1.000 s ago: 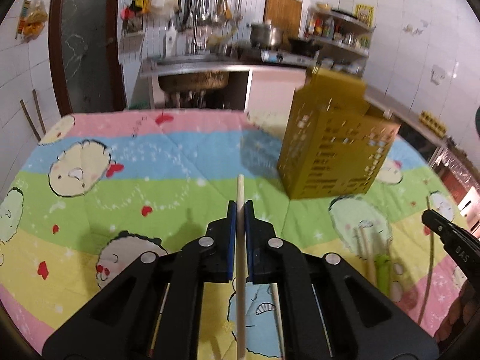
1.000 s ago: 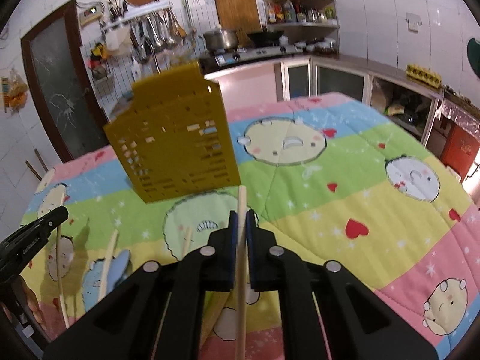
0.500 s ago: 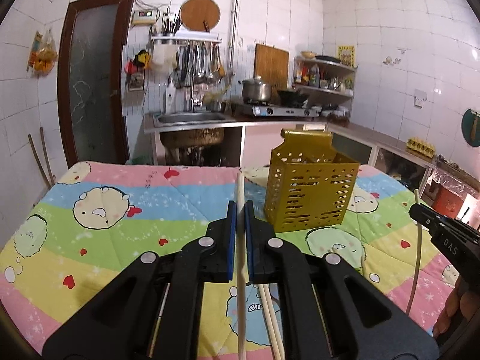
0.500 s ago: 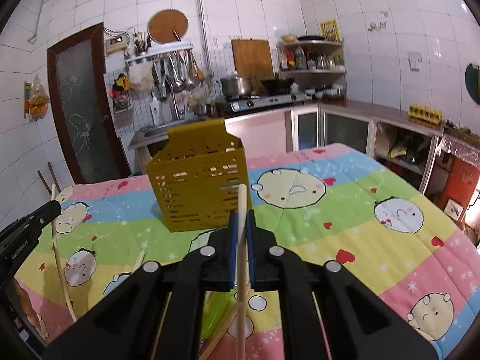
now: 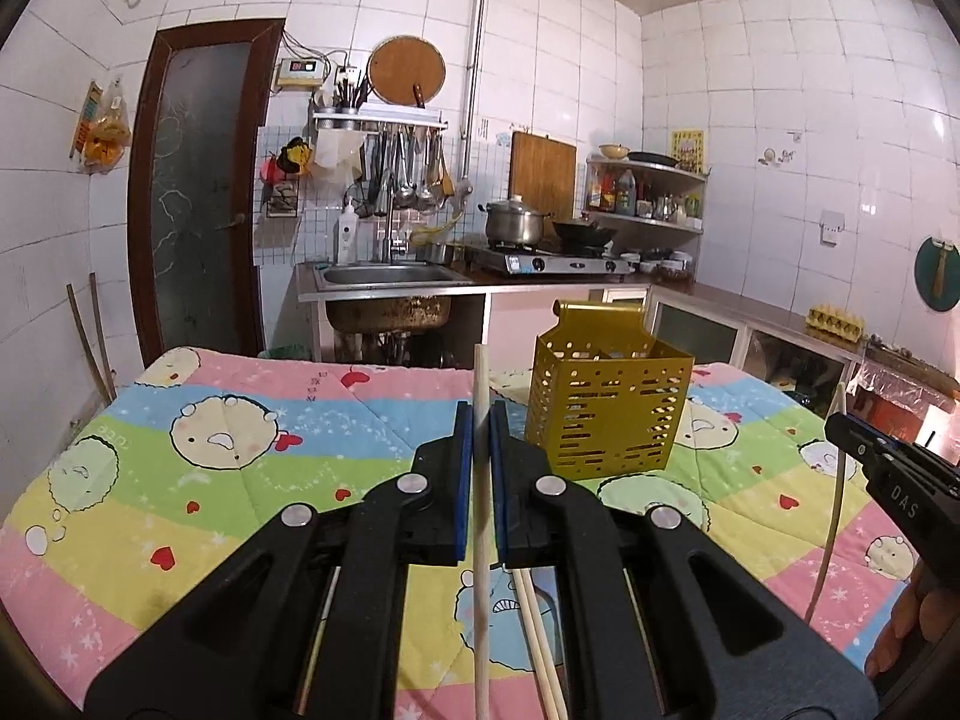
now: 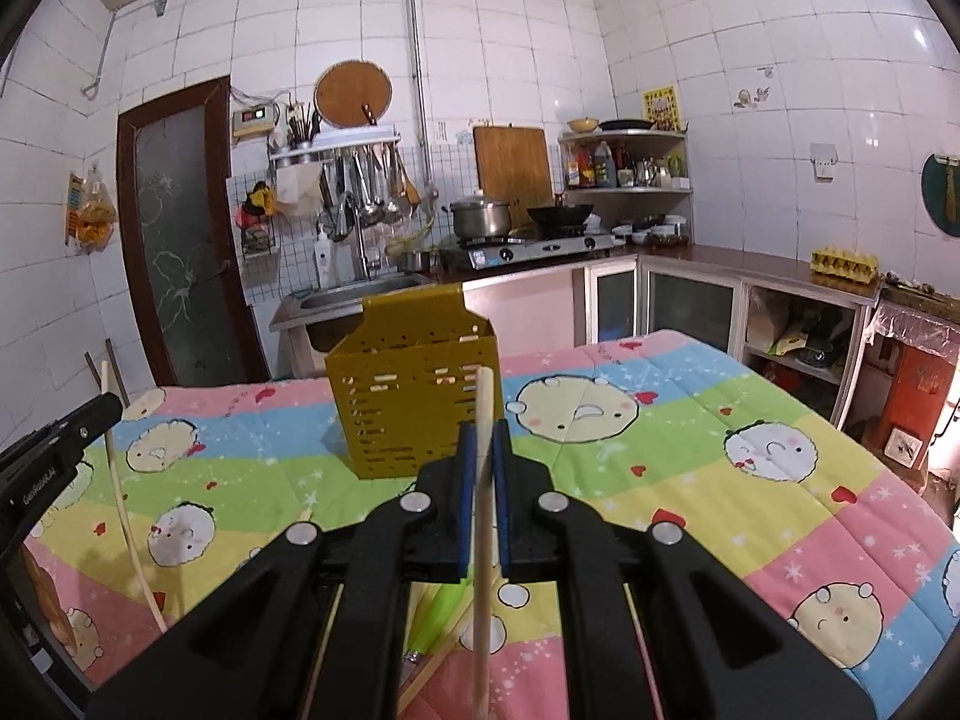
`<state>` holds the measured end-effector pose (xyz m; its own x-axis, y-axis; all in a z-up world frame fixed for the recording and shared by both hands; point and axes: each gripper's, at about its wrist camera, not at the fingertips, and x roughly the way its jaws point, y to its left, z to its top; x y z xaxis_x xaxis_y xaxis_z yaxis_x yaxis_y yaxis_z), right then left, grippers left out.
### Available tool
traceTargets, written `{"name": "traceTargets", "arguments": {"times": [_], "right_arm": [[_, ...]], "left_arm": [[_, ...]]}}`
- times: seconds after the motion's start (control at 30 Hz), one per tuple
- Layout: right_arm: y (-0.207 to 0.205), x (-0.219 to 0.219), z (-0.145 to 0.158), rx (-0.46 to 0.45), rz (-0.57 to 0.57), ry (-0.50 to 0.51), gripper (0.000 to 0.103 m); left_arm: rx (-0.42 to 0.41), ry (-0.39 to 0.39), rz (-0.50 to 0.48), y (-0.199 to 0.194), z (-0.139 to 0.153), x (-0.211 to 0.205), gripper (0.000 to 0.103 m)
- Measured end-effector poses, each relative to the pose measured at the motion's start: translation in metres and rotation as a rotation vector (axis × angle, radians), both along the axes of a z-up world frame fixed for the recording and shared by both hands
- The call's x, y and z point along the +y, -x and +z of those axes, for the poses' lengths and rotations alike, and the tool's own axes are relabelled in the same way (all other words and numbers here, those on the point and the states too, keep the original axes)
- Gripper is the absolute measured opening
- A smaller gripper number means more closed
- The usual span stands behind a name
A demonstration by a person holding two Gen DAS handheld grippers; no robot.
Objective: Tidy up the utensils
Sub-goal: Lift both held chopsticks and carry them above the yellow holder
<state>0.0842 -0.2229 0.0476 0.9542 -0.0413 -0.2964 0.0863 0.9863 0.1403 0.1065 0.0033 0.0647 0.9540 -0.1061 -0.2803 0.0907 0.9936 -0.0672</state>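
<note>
A yellow perforated utensil holder (image 5: pixel 606 405) stands upright on the cartoon-print cloth, ahead and right of my left gripper (image 5: pixel 478 420); it also shows in the right wrist view (image 6: pixel 414 402), ahead and slightly left of my right gripper (image 6: pixel 483 438). Each gripper is shut on a pale wooden chopstick: the left one's chopstick (image 5: pixel 480 534) and the right one's chopstick (image 6: pixel 483 540) stand upright between the blue pads, well above the cloth. Several loose chopsticks (image 5: pixel 537 636) lie on the cloth under the left gripper. A green utensil (image 6: pixel 441 612) lies under the right gripper.
The cloth-covered table (image 5: pixel 180 480) ends at a far edge before a steel sink (image 5: pixel 384 276) and a stove counter (image 5: pixel 558 264). A door (image 5: pixel 192 198) is at the back left. Cabinets (image 6: pixel 690 306) run along the right wall.
Both grippers have risen and tilted up with their chopsticks, so the holder now looks smaller and farther off, and more of the kitchen wall shows.
</note>
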Motion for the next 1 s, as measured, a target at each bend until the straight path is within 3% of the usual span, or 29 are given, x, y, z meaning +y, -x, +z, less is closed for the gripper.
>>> {"name": "traceTargets", "arguments": {"times": [0.63,1.0], "right_arm": [[-0.002,-0.001,0.024,-0.064,-0.005,0.015,0.006],[-0.032,-0.010,0.058,-0.117,0.002,0.019,0.006]], "left_arm": [[-0.059,0.017,-0.018,-0.001,0.025,-0.004,0.004],[-0.099,0.052,-0.061,-0.035,0.062,-0.016,0.004]]}}
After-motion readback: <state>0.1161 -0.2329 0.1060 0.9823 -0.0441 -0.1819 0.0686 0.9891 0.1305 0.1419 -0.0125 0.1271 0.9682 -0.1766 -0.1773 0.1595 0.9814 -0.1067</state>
